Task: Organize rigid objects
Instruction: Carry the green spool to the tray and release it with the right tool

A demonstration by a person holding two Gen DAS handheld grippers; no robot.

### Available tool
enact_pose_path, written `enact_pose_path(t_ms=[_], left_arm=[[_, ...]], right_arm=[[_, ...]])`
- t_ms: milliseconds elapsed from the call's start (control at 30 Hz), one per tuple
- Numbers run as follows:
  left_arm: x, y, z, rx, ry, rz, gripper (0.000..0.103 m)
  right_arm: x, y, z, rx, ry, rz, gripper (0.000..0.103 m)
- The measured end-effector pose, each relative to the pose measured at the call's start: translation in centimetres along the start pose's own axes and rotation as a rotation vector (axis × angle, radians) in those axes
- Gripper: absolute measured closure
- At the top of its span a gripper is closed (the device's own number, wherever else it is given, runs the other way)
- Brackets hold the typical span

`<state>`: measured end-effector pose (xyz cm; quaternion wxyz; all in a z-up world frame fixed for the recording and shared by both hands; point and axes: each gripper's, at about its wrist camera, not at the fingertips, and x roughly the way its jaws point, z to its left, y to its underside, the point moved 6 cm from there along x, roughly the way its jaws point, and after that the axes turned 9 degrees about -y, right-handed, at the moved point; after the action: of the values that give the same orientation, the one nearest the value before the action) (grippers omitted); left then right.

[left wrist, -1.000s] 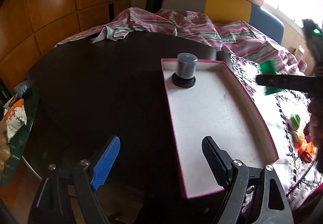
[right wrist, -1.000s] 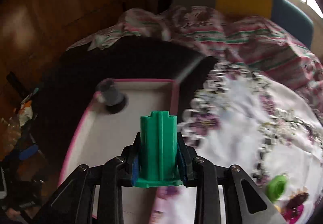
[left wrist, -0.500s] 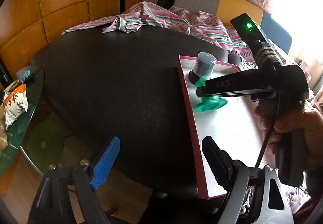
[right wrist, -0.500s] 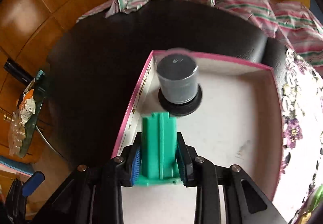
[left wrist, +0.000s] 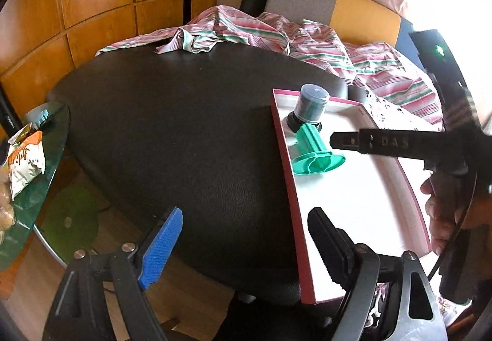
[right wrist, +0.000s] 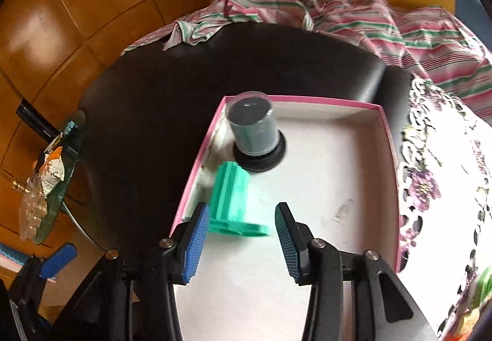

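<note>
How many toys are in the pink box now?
2. The green piece lies tipped over near the pink box's left wall, just ahead of the open right gripper. The grey cylinder stands upright in the far left corner, right behind it.

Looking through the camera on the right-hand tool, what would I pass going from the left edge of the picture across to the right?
Snack packet on the glass side table → black table → green plastic piece → pink-rimmed tray → flowered cloth.

A home living room: wood-panelled wall (left wrist: 101, 3), striped bedsheet (left wrist: 307, 40) over a sofa (left wrist: 338, 3), floral tablecloth (right wrist: 446, 187).
</note>
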<state>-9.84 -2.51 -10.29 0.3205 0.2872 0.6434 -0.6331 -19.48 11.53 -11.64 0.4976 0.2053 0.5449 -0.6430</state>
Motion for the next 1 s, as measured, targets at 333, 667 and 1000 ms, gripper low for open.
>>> enact_pose_path(t_ms=[333, 667, 1000], left_arm=[[-1.2, -0.4, -1.0, 0.036, 0.001, -0.030, 0.019], [-1.7, -0.2, -2.6, 0.083, 0.021, -0.029, 0.019], [-1.9, 0.1, -4.3, 0.126, 0.036, -0.023, 0.019]], right_arm=[[-4.5, 2.4, -2.0, -0.007, 0.065, -0.071, 0.058], [-9.7, 4.1, -6.6, 0.082, 0.130, -0.155, 0.058], [-15.2, 6.2, -12.8, 0.183, 0.221, -0.226, 0.058]])
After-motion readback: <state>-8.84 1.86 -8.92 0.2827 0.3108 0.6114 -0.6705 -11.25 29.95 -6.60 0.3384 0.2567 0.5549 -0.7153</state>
